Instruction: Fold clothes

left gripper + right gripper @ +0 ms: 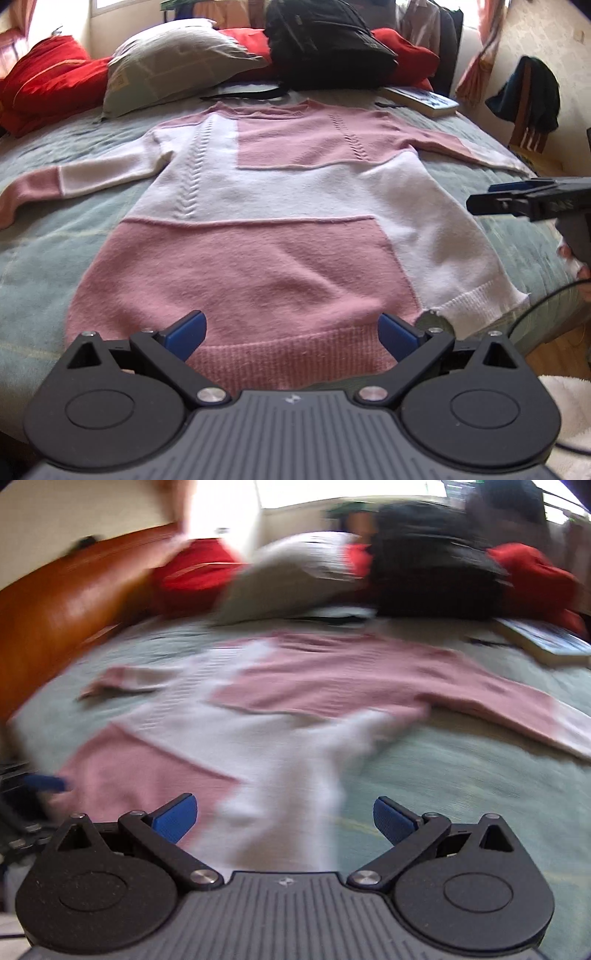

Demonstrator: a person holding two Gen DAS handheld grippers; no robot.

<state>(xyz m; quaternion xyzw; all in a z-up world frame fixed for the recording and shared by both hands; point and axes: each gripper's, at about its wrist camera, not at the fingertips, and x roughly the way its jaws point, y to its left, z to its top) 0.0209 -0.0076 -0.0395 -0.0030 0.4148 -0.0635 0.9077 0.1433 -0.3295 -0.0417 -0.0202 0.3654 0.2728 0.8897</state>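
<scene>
Green bedspread (44, 266) bears a flat sweater (258, 229); both grippers' fingers (190, 334) (175, 818) gape, right view blurred.

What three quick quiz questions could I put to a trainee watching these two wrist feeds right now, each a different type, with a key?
1. True or false: the pink and white sweater lies spread flat on the bed, sleeves out to the sides.
2. Multiple choice: the left gripper is (A) shut on the hem, (B) open above the hem, (C) holding a sleeve.
3. Short answer: what sits on the bed beyond the sweater's right sleeve, near the black bag?

Key: 1 true; 2 B; 3 a book. The right gripper is open too.
</scene>
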